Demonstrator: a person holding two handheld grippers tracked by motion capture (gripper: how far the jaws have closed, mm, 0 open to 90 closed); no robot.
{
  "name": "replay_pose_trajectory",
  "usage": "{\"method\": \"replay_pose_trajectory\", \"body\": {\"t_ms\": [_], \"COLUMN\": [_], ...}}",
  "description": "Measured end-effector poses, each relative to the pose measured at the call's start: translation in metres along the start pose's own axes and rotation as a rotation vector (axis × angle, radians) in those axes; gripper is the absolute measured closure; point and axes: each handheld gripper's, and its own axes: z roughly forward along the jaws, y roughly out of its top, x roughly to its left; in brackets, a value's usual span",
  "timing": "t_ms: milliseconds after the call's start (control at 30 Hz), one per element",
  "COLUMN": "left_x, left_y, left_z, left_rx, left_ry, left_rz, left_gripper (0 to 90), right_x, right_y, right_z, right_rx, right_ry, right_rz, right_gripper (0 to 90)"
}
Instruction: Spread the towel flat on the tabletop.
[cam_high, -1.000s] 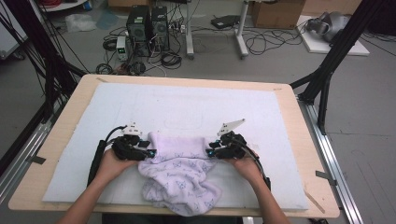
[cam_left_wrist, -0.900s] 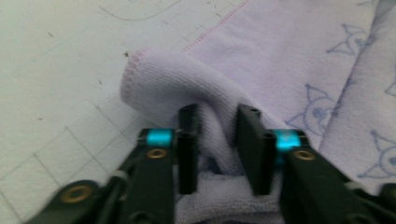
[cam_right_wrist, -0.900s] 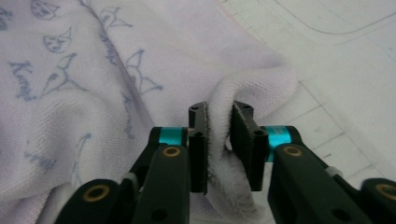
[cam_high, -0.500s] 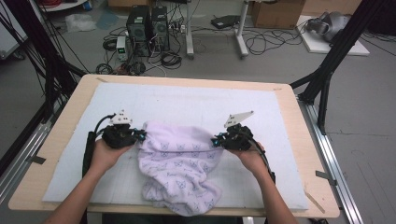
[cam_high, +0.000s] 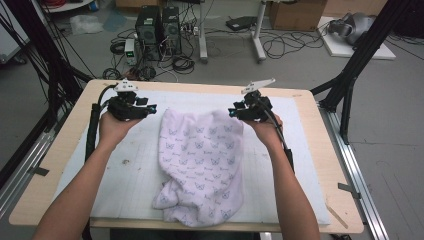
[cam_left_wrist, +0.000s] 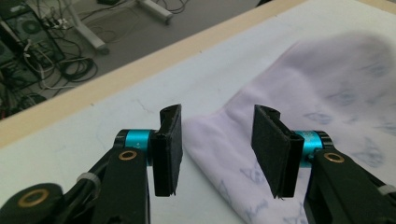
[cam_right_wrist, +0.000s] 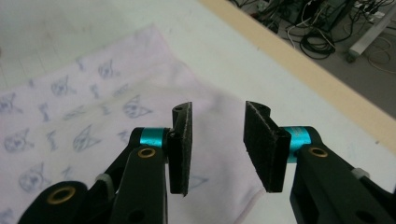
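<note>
Cloths: one butterfly-print cloth (cam_high: 202, 160), lying on the white mat (cam_high: 125, 185).
Left gripper (cam_high: 150, 107): raised beside cloth, jaws just opened, nothing between.
Right gripper (cam_high: 232, 112): likewise, over the cloth's corner.

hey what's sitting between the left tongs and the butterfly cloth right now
Nothing: in the high view, only bare white mat separates the left tongs from the butterfly cloth. Their jaws have just been opening, with nothing gripped between them.

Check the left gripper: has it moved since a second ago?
Yes. The left gripper has gone from the cloth's near part toward the table's far edge, and its jaws have just been opening, empty.
</note>
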Motion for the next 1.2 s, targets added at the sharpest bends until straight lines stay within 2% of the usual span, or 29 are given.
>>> {"method": "replay_pose_trajectory", "body": {"t_ms": [33, 100, 200, 300, 400, 567, 600, 667, 767, 867, 1067, 1200], "left_x": [-0.001, -0.005, -0.013, -0.022, -0.031, -0.046, -0.05, -0.06, -0.074, -0.086, -0.099, -0.108], "left_y": [-0.006, -0.018, -0.033, -0.049, -0.066, -0.085, -0.088, -0.095, -0.102, -0.107, -0.112, -0.112], "left_z": [0.0, -0.001, -0.003, -0.008, -0.015, -0.023, -0.024, -0.026, -0.031, -0.033, -0.022, -0.012], "left_rx": [0.002, 0.006, 0.014, 0.004, 0.0, -0.007, -0.003, 0.002, -0.006, -0.006, 0.054, 0.093], "left_ry": [-0.012, -0.025, -0.055, -0.091, -0.123, -0.169, -0.181, -0.208, -0.248, -0.27, -0.302, -0.313], "left_rz": [-0.006, 0.001, 0.019, 0.029, 0.037, 0.037, 0.039, 0.05, 0.064, 0.087, 0.124, 0.177], "left_gripper": [53.3, 53.3, 53.3, 53.2, 52.8, 52.5, 52.3, 51.7, 49.4, 48.0, 47.6, 58.1], "right_x": [0.001, 0.008, 0.017, 0.03, 0.046, 0.073, 0.079, 0.088, 0.104, 0.114, 0.127, 0.136], "right_y": [-0.006, -0.019, -0.033, -0.045, -0.057, -0.075, -0.079, -0.082, -0.093, -0.105, -0.128, -0.133], "right_z": [0.003, 0.004, 0.0, -0.009, -0.022, -0.032, -0.033, -0.033, -0.037, -0.038, -0.025, -0.016], "right_rx": [0.023, 0.016, 0.02, 0.004, -0.043, -0.079, -0.073, -0.023, -0.066, -0.069, -0.004, 0.06], "right_ry": [0.012, 0.015, 0.045, 0.071, 0.11, 0.178, 0.188, 0.223, 0.248, 0.276, 0.302, 0.313], "right_rz": [0.013, 0.007, 0.009, -0.001, -0.008, -0.062, -0.066, -0.075, -0.093, -0.088, -0.093, -0.133], "right_gripper": [59.8, 60.2, 59.6, 57.8, 56.3, 53.2, 52.6, 50.2, 51.1, 50.9, 53.0, 58.3]}}
